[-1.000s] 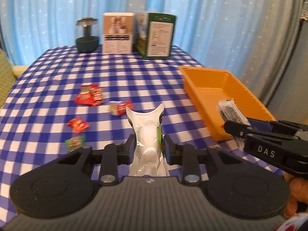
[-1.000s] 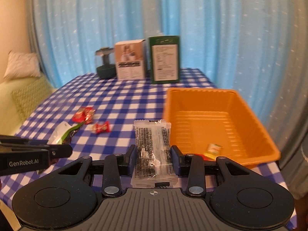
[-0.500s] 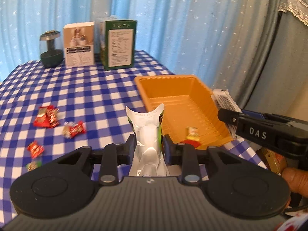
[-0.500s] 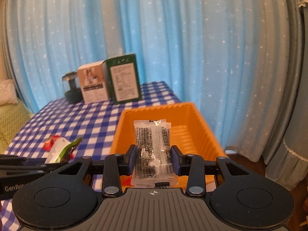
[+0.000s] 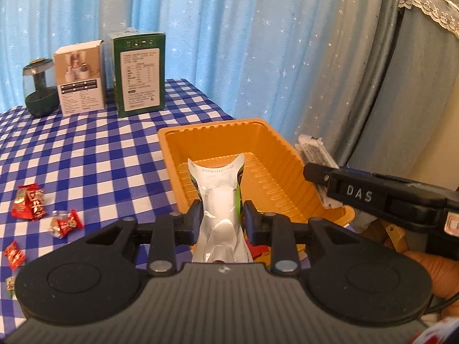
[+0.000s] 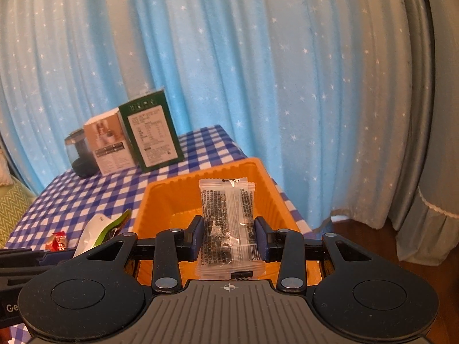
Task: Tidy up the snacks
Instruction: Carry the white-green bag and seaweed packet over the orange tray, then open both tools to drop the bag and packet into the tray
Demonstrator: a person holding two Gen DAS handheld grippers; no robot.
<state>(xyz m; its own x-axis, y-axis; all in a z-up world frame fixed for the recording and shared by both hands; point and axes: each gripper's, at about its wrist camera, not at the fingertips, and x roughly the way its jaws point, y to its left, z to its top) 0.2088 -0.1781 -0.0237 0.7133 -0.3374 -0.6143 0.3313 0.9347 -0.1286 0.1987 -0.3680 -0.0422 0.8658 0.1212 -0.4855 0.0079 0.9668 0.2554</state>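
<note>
Both grippers (image 5: 221, 218) (image 6: 229, 238) clamp snack packets (image 5: 219, 200) (image 6: 226, 223).

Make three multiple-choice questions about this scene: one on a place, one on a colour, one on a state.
1. Where do the two boxes stand?
A. inside the tray
B. at the table's far edge, by the curtain
C. on the floor

2. What colour is the tray?
A. orange
B. white
C. green

3. What is the right claw doing?
A. open, empty
B. shut, empty
C. shut on a packet

Answers:
1 B: the green box and white box stand before the curtain.
2 A: the tray is orange.
3 C: the right claw clamps the clear packet.
</note>
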